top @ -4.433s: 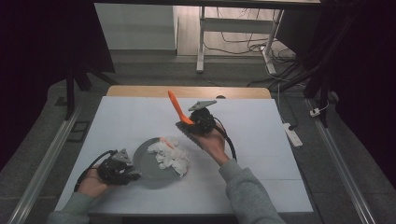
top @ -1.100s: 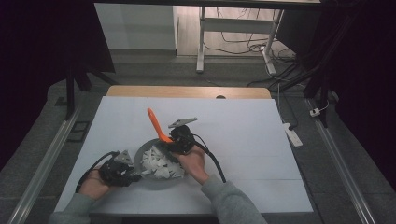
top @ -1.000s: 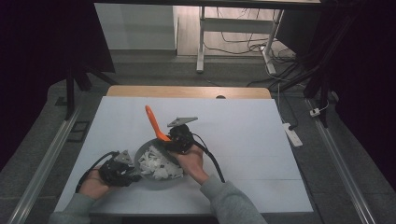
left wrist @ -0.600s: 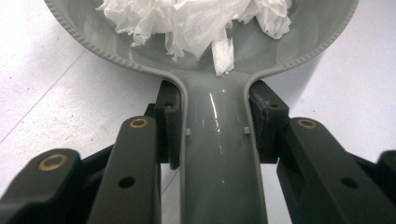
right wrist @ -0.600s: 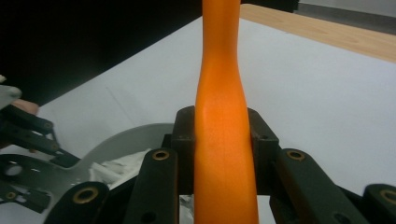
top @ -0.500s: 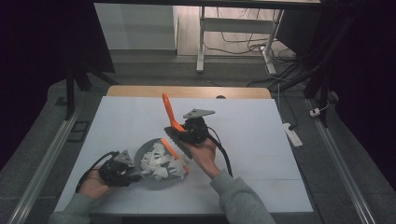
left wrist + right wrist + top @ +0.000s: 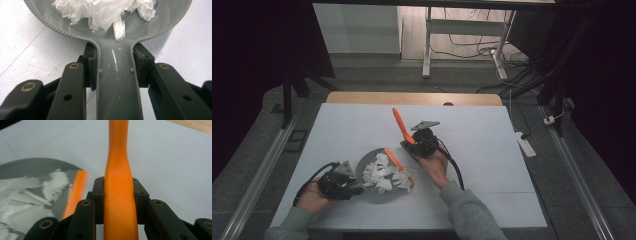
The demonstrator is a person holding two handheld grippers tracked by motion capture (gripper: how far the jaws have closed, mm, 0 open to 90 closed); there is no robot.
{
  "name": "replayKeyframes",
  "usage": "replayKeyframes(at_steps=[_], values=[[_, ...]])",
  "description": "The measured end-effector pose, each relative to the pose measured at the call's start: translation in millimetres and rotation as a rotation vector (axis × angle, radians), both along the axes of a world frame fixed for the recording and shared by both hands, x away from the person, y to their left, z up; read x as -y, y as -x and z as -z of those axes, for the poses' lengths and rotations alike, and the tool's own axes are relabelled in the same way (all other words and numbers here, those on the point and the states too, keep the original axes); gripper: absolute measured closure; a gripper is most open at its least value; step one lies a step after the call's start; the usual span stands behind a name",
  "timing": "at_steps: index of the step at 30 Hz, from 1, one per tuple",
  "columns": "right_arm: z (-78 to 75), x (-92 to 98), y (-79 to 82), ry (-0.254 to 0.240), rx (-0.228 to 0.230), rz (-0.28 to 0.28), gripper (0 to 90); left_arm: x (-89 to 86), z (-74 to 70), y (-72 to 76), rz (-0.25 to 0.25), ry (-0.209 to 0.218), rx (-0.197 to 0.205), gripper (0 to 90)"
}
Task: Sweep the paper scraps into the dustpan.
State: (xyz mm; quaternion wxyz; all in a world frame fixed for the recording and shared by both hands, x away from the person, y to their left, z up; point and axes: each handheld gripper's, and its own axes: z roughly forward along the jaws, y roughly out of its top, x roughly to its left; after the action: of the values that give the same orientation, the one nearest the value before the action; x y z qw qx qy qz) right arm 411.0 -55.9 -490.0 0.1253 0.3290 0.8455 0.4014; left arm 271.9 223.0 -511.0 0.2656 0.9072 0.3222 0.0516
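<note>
The right tool (image 7: 418, 142) is clenched on the handle of an orange brush (image 7: 117, 185), whose handle points up and away while its head rests at the rim of the grey dustpan (image 7: 379, 192) — placed, it seems, to sweep. The left tool (image 7: 343, 182) clamps the dustpan's handle (image 7: 117, 82), steadying it flat on the white counter (image 7: 492, 165). Torn paper scraps (image 7: 382, 172) lie heaped inside the pan.

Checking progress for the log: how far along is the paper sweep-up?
Done: paper scraps are heaped in the grey dustpan. In hand: the left gripper clamps the dustpan handle; the right gripper clamps the orange brush at the pan's rim. Left: probably only emptying the pan; no loose scraps show on the table.
</note>
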Motion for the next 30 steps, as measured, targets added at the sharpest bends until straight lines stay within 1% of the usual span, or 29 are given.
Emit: replayKeyframes(at_steps=[4, 5, 6, 9, 11, 12, 13, 14, 15, 16, 18, 20, 25, 30], values=[[2.4, -20.0, 11.0, -0.012, -0.024, -0.065, 70.4, 0.2, -0.2, 0.3, -0.001, -0.002, 0.000, 61.9], [3.1, -24.7, 13.9, -0.014, -0.024, -0.080, 70.4, 0.2, -0.1, 0.3, -0.001, -0.002, 0.000, 61.9], [3.4, -28.9, 16.6, -0.027, -0.033, -0.092, 70.4, 0.3, -0.1, 0.2, -0.001, -0.003, -0.001, 61.9], [3.0, -38.8, 22.9, -0.102, -0.086, -0.114, 70.4, -0.1, 0.0, 0.1, -0.001, -0.001, 0.000, 61.9], [-0.2, -45.9, 27.5, -0.117, -0.078, -0.134, 70.4, 0.0, 0.1, 0.1, 0.000, -0.001, 0.000, 61.9], [-4.1, -50.5, 30.8, -0.174, -0.112, -0.152, 70.4, 0.0, 0.1, 0.1, -0.001, 0.000, -0.001, 61.9], [-4.1, -50.5, 30.8, -0.174, -0.112, -0.152, 70.4, 0.0, 0.1, 0.1, -0.001, 0.000, -0.001, 61.9], [-6.0, -52.9, 32.4, -0.196, -0.122, -0.163, 70.4, -0.1, 0.1, 0.1, -0.001, 0.000, 0.000, 61.9], [-8.6, -54.8, 34.2, -0.194, -0.111, -0.172, 70.3, -0.1, 0.1, 0.3, -0.001, 0.001, 0.000, 61.9], [-11.2, -55.8, 35.9, -0.193, -0.091, -0.180, 70.4, 0.0, 0.1, 0.5, -0.002, 0.001, 0.000, 61.9], [-16.3, -54.3, 36.9, -0.198, -0.059, -0.181, 70.4, -0.2, 0.4, 0.5, -0.003, 0.003, -0.001, 61.9], [-20.0, -48.3, 34.6, -0.216, -0.055, -0.166, 70.3, -0.4, 0.6, 0.5, -0.004, 0.004, 0.002, 61.9], [-28.1, -29.9, 27.9, -0.235, -0.033, -0.123, 70.3, -0.8, 1.2, 0.7, -0.009, 0.007, 0.008, 61.9], [-33.9, -13.2, 24.4, -0.225, -0.003, -0.090, 70.3, -1.8, 2.4, 0.8, -0.012, 0.017, 0.010, 62.0]])
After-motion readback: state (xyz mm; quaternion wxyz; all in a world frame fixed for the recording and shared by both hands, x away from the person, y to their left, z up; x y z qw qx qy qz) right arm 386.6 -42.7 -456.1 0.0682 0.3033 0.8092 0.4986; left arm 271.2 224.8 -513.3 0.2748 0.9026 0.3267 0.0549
